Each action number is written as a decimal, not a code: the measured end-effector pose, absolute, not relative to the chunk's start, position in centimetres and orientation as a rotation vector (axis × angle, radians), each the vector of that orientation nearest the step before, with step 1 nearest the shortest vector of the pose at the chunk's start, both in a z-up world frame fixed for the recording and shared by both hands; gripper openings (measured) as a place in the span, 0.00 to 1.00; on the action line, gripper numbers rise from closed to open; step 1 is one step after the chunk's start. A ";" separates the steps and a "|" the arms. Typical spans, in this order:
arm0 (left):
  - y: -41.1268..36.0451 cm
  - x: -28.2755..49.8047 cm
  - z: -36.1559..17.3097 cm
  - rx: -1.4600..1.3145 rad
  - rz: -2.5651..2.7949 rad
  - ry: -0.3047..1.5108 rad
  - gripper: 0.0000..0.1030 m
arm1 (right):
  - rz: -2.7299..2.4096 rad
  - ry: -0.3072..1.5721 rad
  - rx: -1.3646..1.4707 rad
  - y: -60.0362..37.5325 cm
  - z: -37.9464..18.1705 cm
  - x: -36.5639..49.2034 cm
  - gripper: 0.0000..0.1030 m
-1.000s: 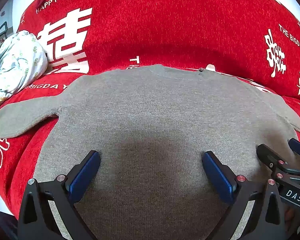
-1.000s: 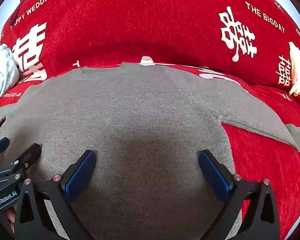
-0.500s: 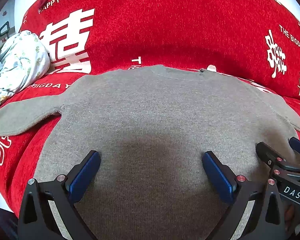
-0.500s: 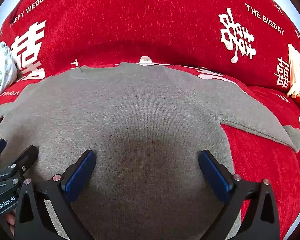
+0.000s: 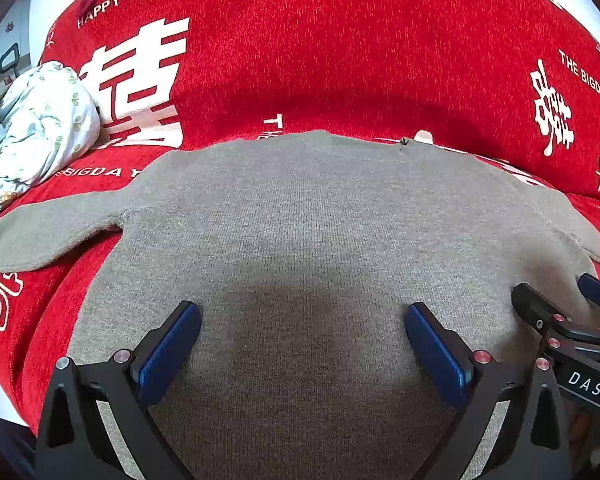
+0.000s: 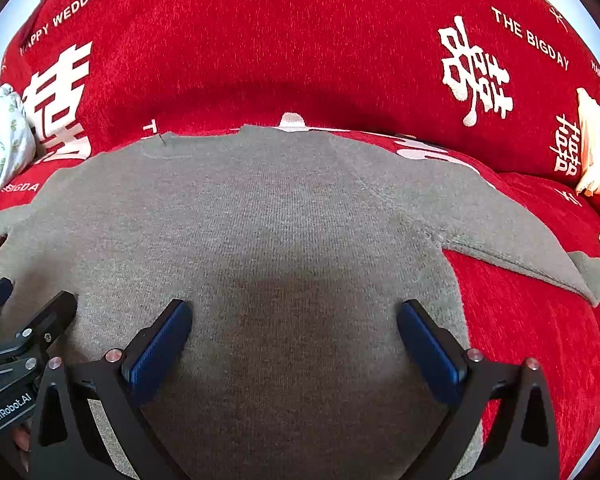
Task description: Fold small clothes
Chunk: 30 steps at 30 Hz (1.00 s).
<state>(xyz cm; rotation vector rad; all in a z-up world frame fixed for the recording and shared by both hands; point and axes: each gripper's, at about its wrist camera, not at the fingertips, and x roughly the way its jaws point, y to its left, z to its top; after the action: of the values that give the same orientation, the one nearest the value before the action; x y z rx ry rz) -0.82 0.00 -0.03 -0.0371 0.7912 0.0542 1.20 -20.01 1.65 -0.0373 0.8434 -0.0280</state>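
A small grey knit sweater (image 5: 300,224) lies flat on a red sofa, neck towards the backrest, both sleeves spread out sideways. It also shows in the right wrist view (image 6: 260,220). My left gripper (image 5: 302,344) is open and empty, low over the sweater's lower left body. My right gripper (image 6: 294,340) is open and empty, low over the lower right body. Each gripper shows at the edge of the other's view: the right one (image 5: 568,320) and the left one (image 6: 24,328). The left sleeve (image 5: 52,236) and the right sleeve (image 6: 520,240) lie on the seat.
The red sofa cover (image 5: 340,60) has white wedding lettering. A crumpled white floral cloth (image 5: 32,132) lies at the seat's far left. A pale cream item (image 6: 596,144) sits at the far right. The seat's front edge is at lower left (image 5: 4,380).
Both grippers have shifted slightly, so the sweater sits a little lower and nearer in both views. Both stay open and the sweater has not moved.
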 end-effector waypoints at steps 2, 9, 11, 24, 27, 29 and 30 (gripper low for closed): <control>-0.1 -0.7 0.0 -0.034 0.058 0.795 1.00 | -0.026 0.844 -0.033 -20.1 1.7 1.2 1.00; -0.1 0.2 0.4 -0.065 0.092 0.851 0.99 | -0.022 0.862 -0.038 -20.1 1.8 1.6 1.00; -0.1 0.7 0.5 -0.074 0.103 0.883 0.99 | -0.028 0.872 -0.053 -19.9 1.9 1.7 1.00; 0.2 2.5 0.8 -0.047 0.043 1.085 0.99 | 0.004 1.051 -0.028 -20.1 2.9 3.6 1.00; 0.3 2.6 1.1 -0.058 0.039 1.102 0.99 | 0.031 1.025 0.011 -20.1 3.9 3.8 1.00; 0.3 2.7 1.1 -0.062 0.042 1.106 0.99 | 0.026 0.997 0.004 -19.9 4.6 3.9 1.00; 0.3 2.8 1.2 -0.061 0.045 1.107 0.99 | 0.028 0.982 -0.003 -19.8 5.0 4.0 1.00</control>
<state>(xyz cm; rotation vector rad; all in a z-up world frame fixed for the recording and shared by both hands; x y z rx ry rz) 2.77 0.26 1.18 -0.0613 1.1065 0.0454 4.03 -19.83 4.99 -0.0033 0.9819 0.0279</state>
